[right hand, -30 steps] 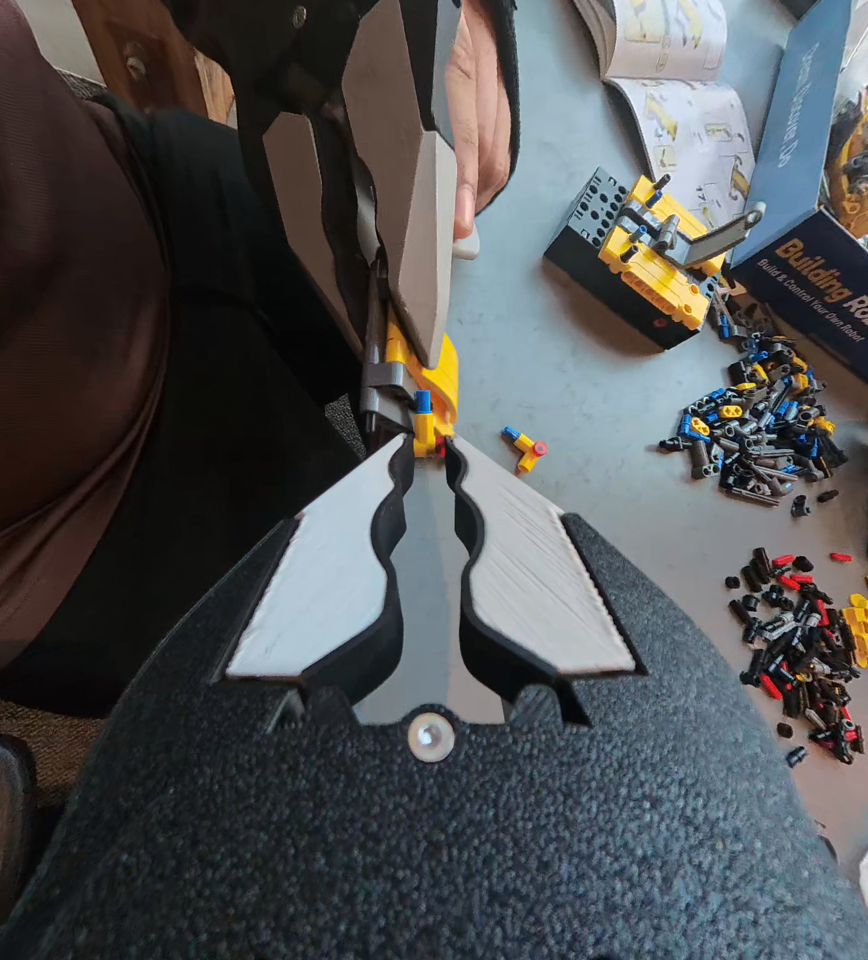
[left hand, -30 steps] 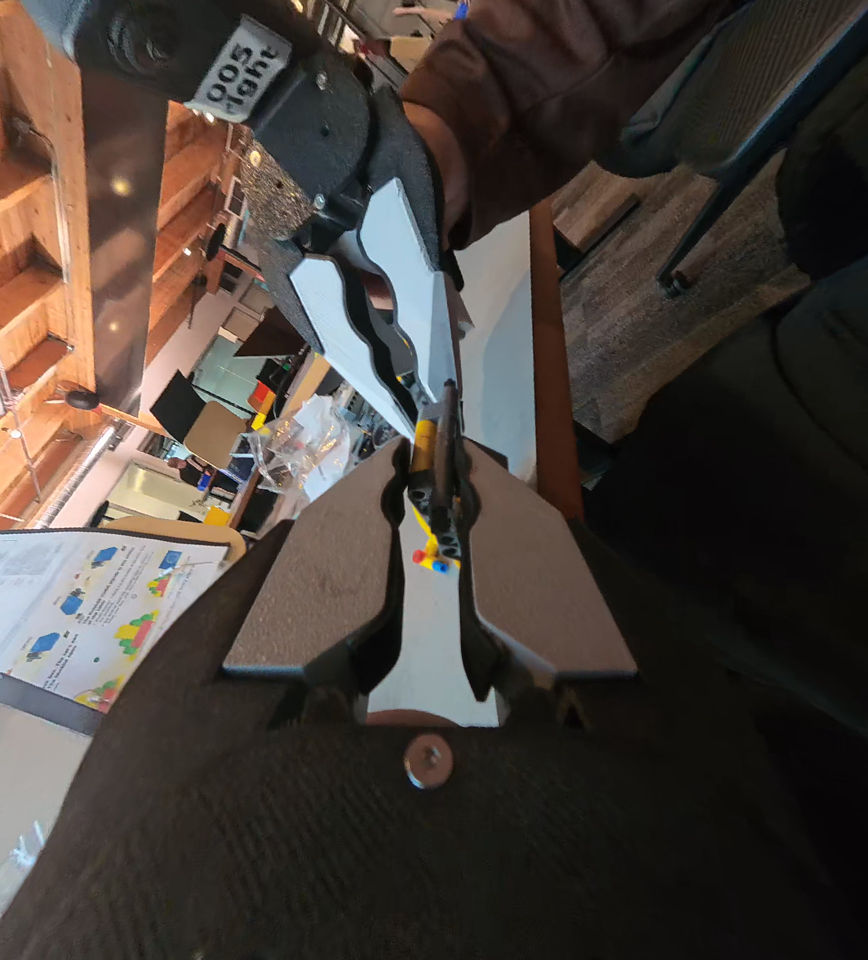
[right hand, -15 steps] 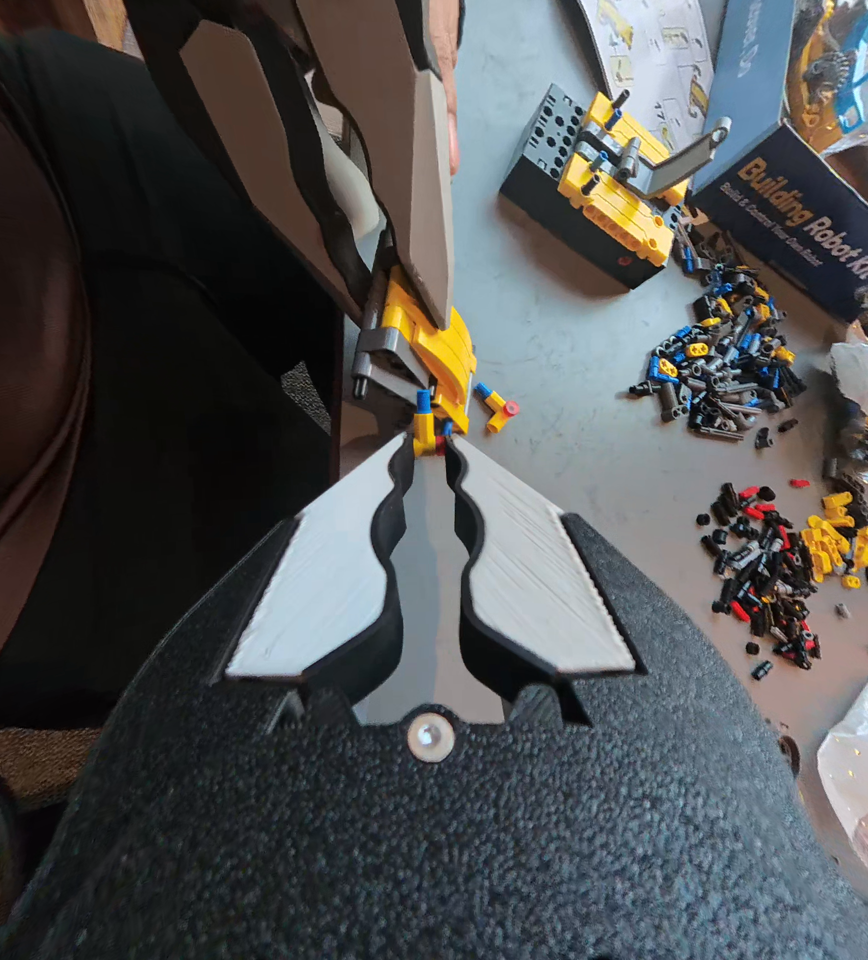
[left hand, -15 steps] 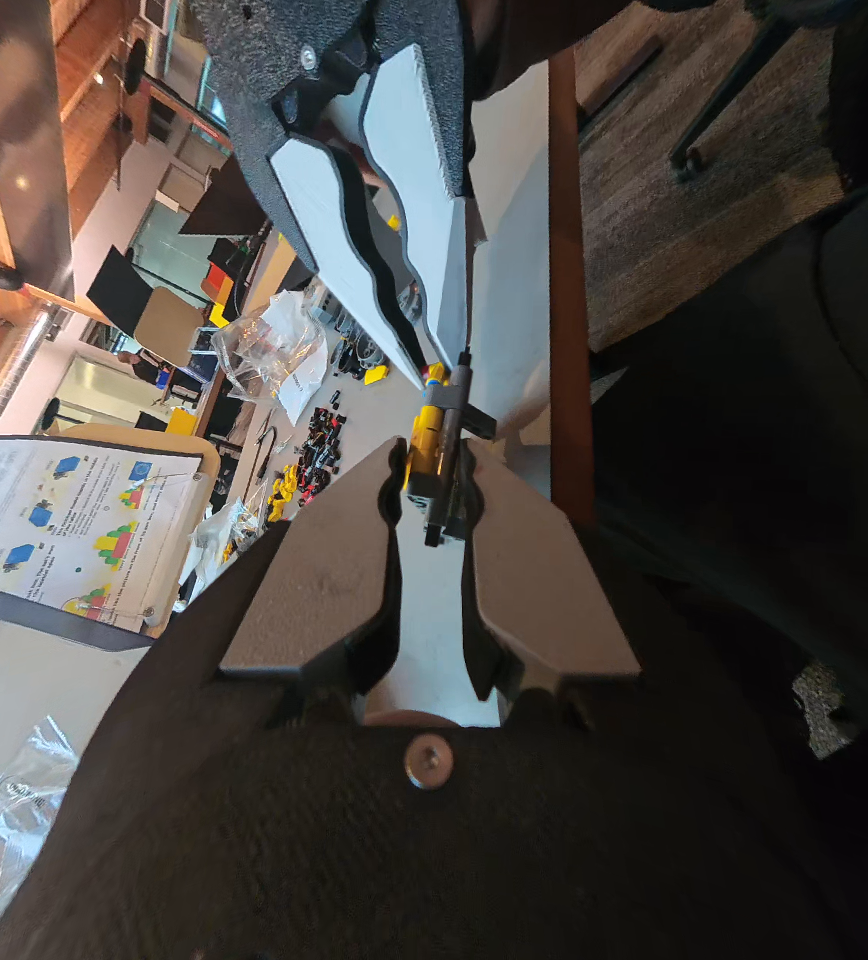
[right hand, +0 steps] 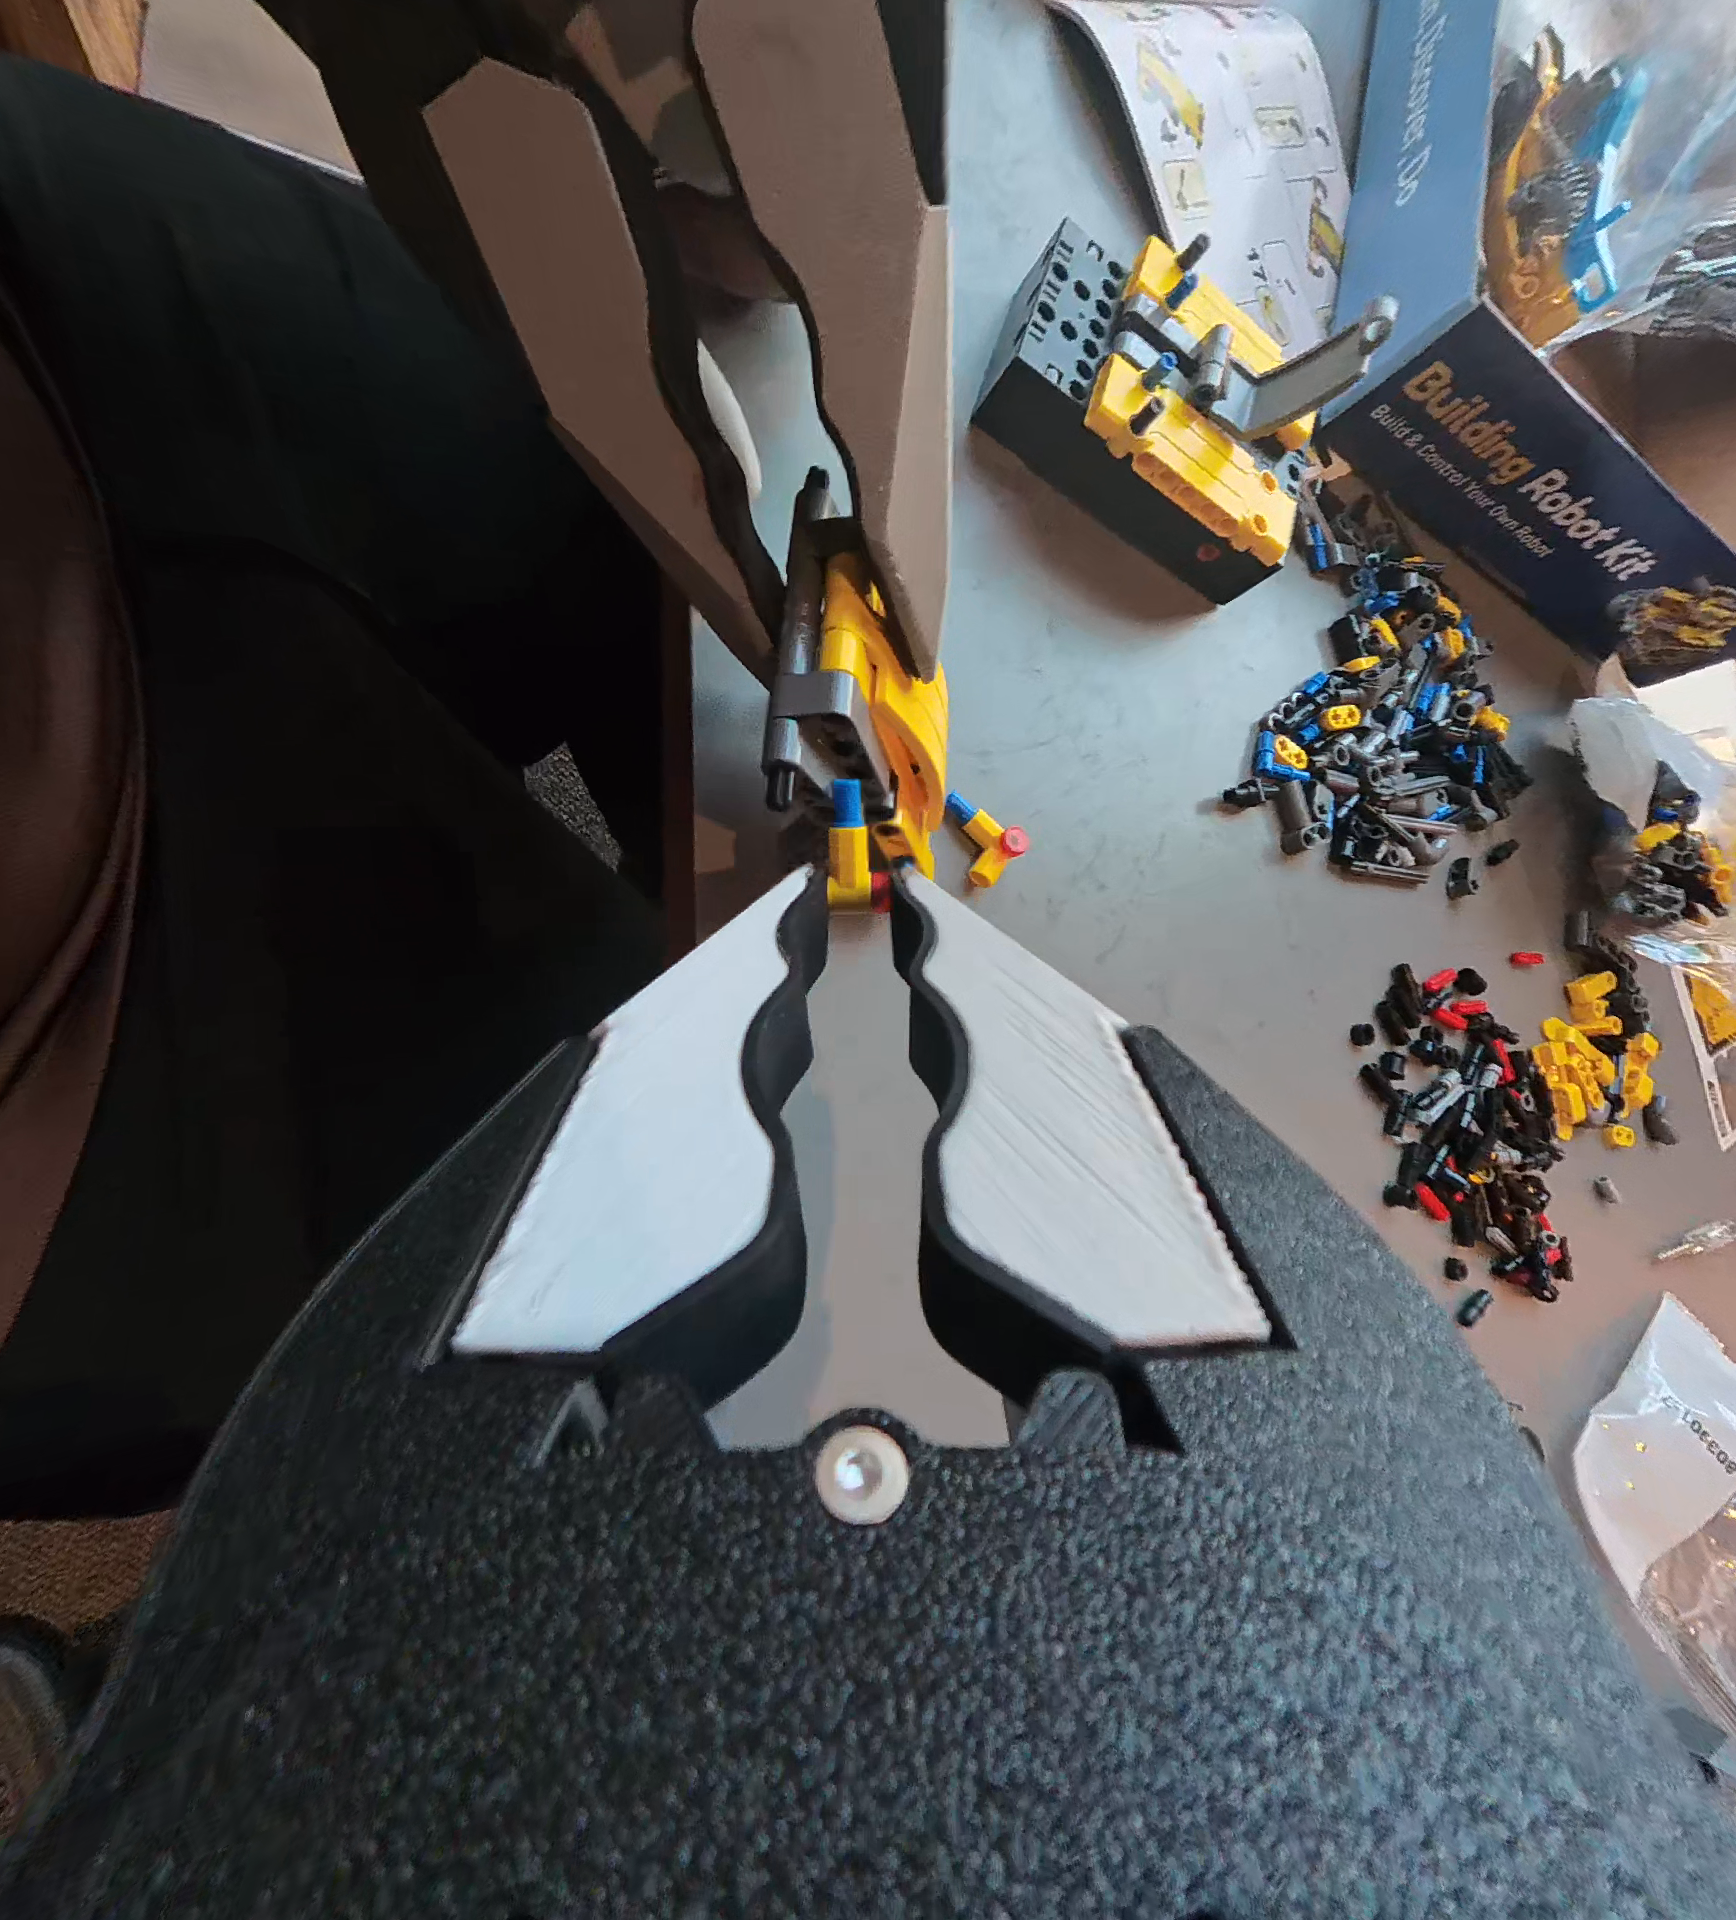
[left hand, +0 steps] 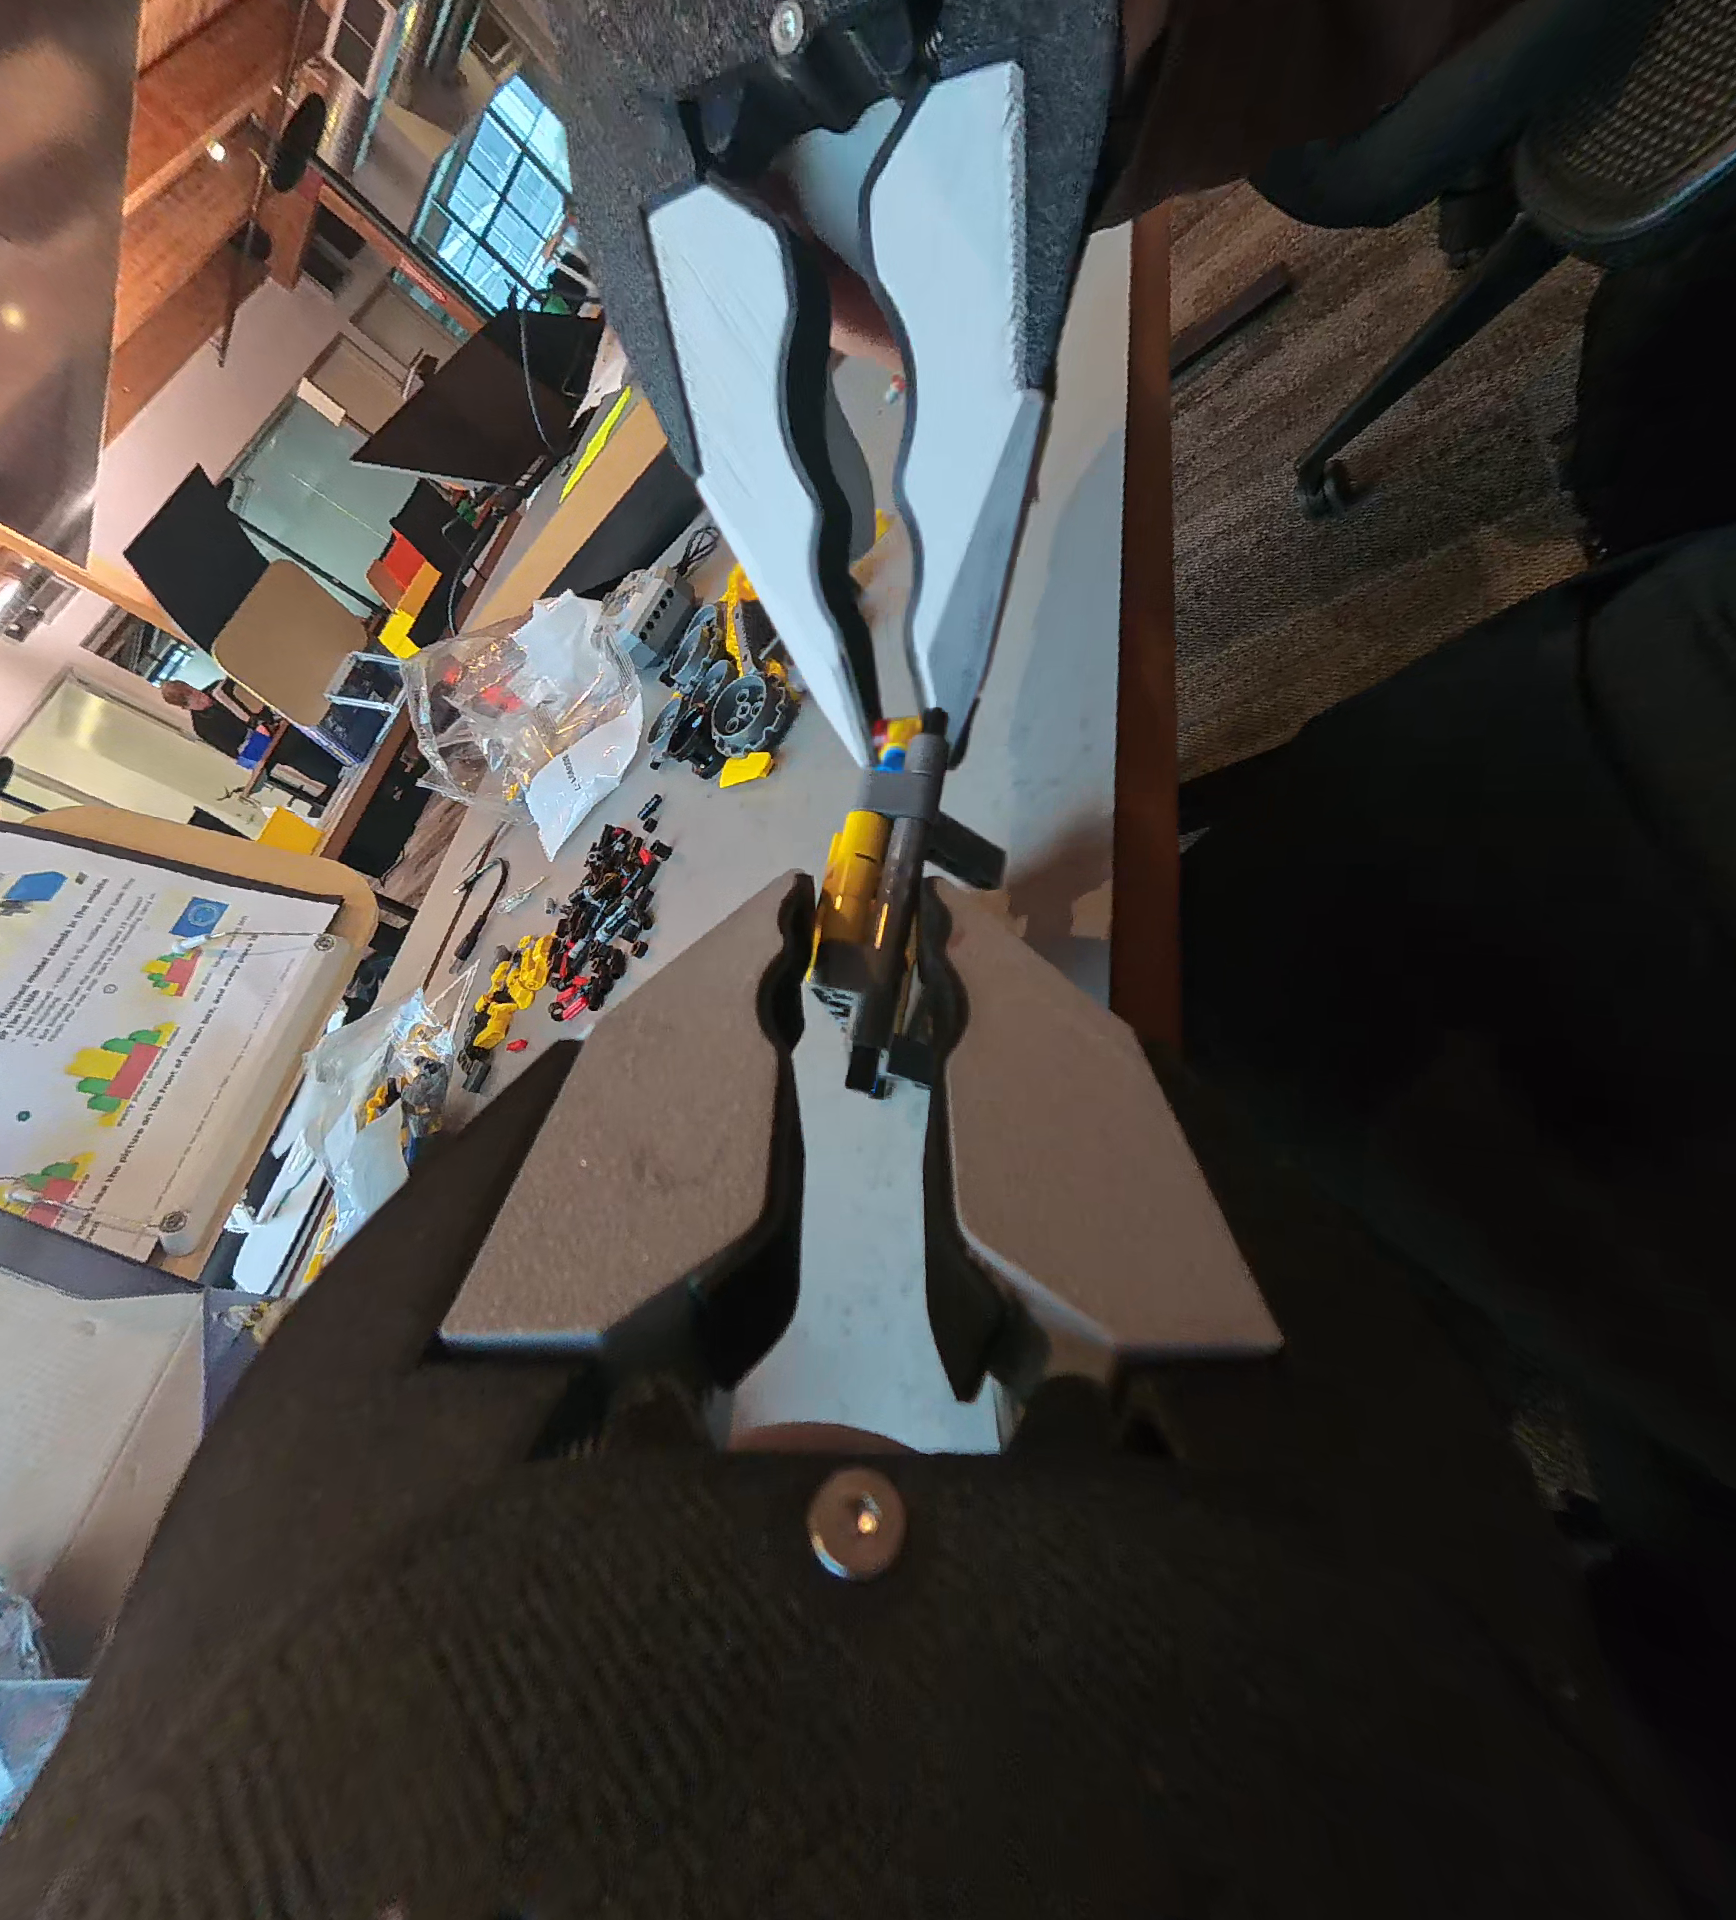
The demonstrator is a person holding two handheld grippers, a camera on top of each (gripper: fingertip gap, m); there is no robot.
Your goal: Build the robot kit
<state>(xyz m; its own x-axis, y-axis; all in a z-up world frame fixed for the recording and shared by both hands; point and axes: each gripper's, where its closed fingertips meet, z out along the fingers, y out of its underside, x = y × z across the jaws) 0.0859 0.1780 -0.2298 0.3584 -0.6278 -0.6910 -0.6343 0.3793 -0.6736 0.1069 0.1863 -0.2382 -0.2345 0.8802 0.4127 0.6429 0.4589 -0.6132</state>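
Observation:
My left gripper (left hand: 862, 906) is shut on a small assembly of yellow beams, a grey connector and a dark axle (left hand: 869, 883), held above the grey table (left hand: 1040, 665) near its wooden front edge. My right gripper (right hand: 856, 885) is shut on a small yellow connector with a blue pin and a red pin (right hand: 846, 847). The connector touches the end of the assembly (right hand: 874, 707). The two grippers meet tip to tip; the right gripper's white fingers (left hand: 750, 416) come in from the top of the left wrist view. A second yellow connector (right hand: 986, 831) lies on the table just beyond.
A black block with yellow beams (right hand: 1144, 416), a blue kit box (right hand: 1529, 457), an open booklet (right hand: 1207, 125), two piles of small parts (right hand: 1394, 748) (right hand: 1487, 1122) and plastic bags (right hand: 1695, 1507) lie to the right. A wheeled model (left hand: 729, 686) stands farther off. A person's dark clothing fills the left. My left and right fingertips are right by each other.
Both grippers have turned together, still tip to tip, so more of the table shows. The assembly has tilted more upright in the right wrist view. Both grips are unchanged.

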